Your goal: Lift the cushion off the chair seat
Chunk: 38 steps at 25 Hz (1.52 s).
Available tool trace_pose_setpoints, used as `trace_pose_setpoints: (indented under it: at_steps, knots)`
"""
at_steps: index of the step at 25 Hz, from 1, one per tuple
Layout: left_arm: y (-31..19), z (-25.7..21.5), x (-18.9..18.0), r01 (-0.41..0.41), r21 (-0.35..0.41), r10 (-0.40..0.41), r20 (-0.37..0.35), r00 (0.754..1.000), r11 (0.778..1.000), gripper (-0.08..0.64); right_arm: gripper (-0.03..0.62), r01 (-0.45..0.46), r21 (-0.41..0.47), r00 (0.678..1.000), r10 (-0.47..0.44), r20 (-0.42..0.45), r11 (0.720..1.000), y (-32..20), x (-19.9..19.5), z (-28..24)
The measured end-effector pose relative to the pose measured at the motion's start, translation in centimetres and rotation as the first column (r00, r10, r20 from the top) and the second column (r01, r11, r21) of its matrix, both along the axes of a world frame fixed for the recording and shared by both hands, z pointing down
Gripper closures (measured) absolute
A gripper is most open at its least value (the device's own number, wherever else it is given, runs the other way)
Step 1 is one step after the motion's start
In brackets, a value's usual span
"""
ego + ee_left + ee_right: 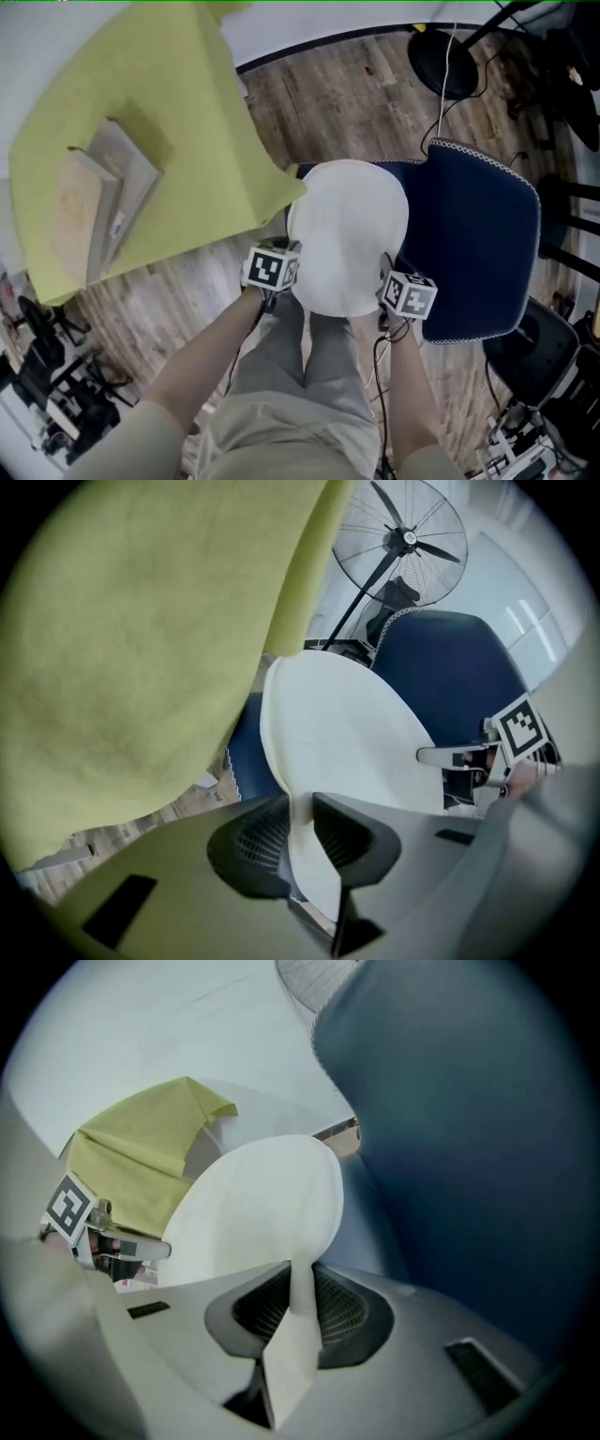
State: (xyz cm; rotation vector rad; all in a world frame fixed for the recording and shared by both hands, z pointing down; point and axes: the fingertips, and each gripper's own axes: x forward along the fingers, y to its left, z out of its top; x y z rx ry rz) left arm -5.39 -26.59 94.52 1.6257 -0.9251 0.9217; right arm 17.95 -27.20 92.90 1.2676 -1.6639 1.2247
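Cushion (pixel 347 234), white and round, is held over the seat of the navy chair (pixel 478 234); my left tool (pixel 302 841) and right tool (pixel 302 1309) each pinch an opposite rim so I can lift it evenly.

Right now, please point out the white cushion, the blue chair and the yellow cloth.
white cushion (pixel 347 234), head view, middle of its top face
blue chair (pixel 478 244), head view, bare blue fabric
yellow cloth (pixel 187 94), head view, bare middle

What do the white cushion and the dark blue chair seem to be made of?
The white cushion looks like soft matte fabric; its pinched edge bends and flattens. The dark blue chair seems covered in matte cloth, judging by the pale stitched trim along its edge.
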Motion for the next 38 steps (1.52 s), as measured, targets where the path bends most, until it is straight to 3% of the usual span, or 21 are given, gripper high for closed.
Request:
trace_pose_setpoints:
  at_steps: [8, 17, 26, 38]
  knots:
    - [-2.3, -11.0, 0.8, -0.052, 0.132, 0.060, -0.058, 0.996, 0.990, 0.466, 0.509, 0.045, 0.150, 0.999, -0.042, -0.025, 0.988, -1.0, 0.4, -12.6]
    - [-2.6, -25.0, 1.1, -0.023, 0.292, 0.056, -0.108, 0.993, 0.956, 0.466, 0.509, 0.050, 0.346, 0.998, -0.032, -0.056, 0.937, -1.2, 0.4, -27.0]
    - [-2.5, -37.9, -1.1, 0.028, 0.492, 0.040, -0.126, 0.991, 0.870, 0.466, 0.508, 0.095, 0.544, 0.995, -0.089, -0.037, 0.833, -1.1, -1.8, -40.3]
    - [-1.9, -53.1, -2.8, 0.067, 0.683, 0.059, -0.160, 0.985, 0.727, 0.466, 0.503, 0.079, 0.743, 0.995, -0.094, -0.022, 0.665, 0.9, -3.3, -54.8]
